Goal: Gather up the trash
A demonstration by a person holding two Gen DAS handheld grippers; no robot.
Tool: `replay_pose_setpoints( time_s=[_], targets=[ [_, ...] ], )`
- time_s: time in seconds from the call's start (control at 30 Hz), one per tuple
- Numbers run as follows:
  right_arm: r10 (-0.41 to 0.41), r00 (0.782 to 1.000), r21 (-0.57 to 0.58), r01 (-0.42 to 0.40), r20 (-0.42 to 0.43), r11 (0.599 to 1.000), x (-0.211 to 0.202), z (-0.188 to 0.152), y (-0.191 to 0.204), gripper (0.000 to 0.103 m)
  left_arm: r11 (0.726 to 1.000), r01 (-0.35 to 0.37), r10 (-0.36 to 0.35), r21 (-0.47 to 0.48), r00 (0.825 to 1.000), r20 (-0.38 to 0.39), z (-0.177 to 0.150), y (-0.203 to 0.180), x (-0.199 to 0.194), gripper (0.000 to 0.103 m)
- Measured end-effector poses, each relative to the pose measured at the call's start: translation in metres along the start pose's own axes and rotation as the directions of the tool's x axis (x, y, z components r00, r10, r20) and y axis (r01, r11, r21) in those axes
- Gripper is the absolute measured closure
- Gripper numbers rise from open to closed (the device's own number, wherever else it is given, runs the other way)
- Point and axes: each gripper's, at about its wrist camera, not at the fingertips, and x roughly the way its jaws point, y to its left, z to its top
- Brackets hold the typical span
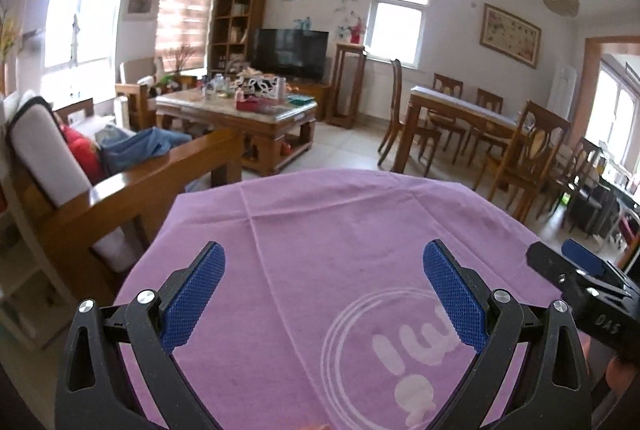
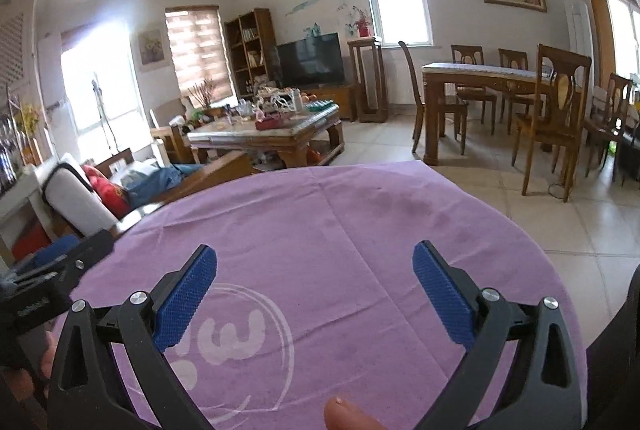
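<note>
My left gripper (image 1: 324, 262) is open and empty, held above a table covered by a purple cloth (image 1: 320, 230) with a white round logo. My right gripper (image 2: 316, 264) is open and empty above the same cloth (image 2: 320, 222). The right gripper shows at the right edge of the left wrist view (image 1: 576, 266); the left gripper shows at the left edge of the right wrist view (image 2: 64, 262). No trash shows on the cloth. A cluttered coffee table (image 1: 224, 106), also in the right wrist view (image 2: 264, 130), stands far ahead with bottles and small items.
A wooden sofa (image 1: 120, 182) with cushions and blue clothes stands to the left. A dining table (image 2: 480, 74) with several chairs stands to the right. A TV (image 1: 290, 48) and a bookshelf (image 1: 236, 26) stand at the far wall. Tiled floor (image 2: 560, 214) lies right of the table.
</note>
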Motion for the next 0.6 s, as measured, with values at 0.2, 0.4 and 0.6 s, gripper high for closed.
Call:
replay_pose_setpoints(
  time_s=[0.2, 0.4, 0.6],
  targets=[
    [0.038, 0.997, 0.054, -0.041, 0.063, 0.998, -0.007, 0.002, -0.002, 0.005, 1.0, 0.003, -0.003, -0.008, 1.0, 0.018, -0.009, -0.009, 0.002, 0.005],
    [-0.01, 0.983, 0.053, 0.0, 0.186, 0.999, -0.024, 0.006, -0.003, 0.005, 0.999, -0.024, 0.024, -0.031, 1.0, -0.016, -0.009, -0.012, 0.014, 0.006],
    [0.019, 0.988, 0.059, -0.028, 0.155, 0.998, -0.018, 0.009, -0.004, 0.005, 0.999, -0.047, 0.046, -0.022, 0.998, -0.031, -0.011, -0.016, 0.018, 0.006]
  ],
)
